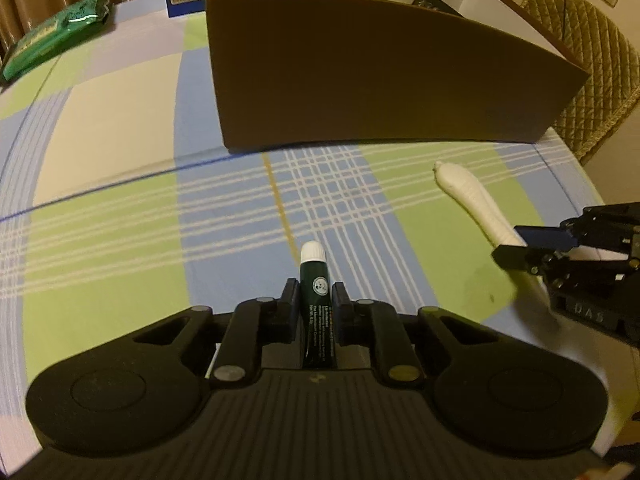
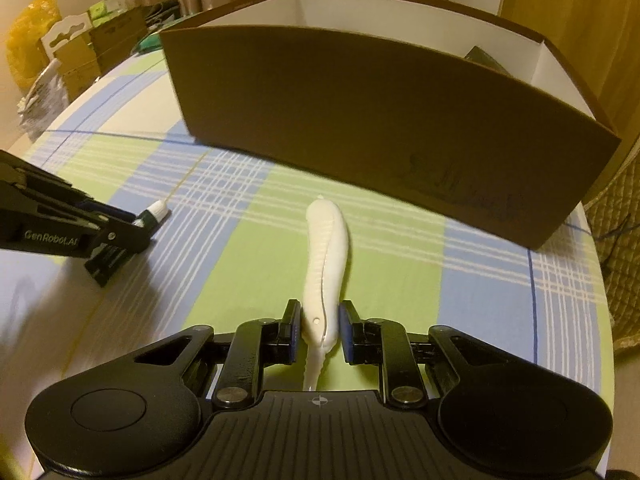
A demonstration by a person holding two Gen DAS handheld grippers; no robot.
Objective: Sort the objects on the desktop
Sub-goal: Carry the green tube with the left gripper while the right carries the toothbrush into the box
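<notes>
We had our left gripper (image 1: 315, 300) clamped on the green tube (image 1: 315, 292), cap forward for carrying. At three o'clock, our right gripper (image 2: 319, 326) flanked the white handle (image 2: 326, 256), contact unclear. Beyond, at twelve, stood the box (image 1: 380, 76).

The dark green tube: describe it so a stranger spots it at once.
Start at the big brown box on the plaid tablecloth. In front of it, the left tongs grip a dark green tube. Its white cap and printed label distinguish it from the all-white curved handle nearby.
</notes>
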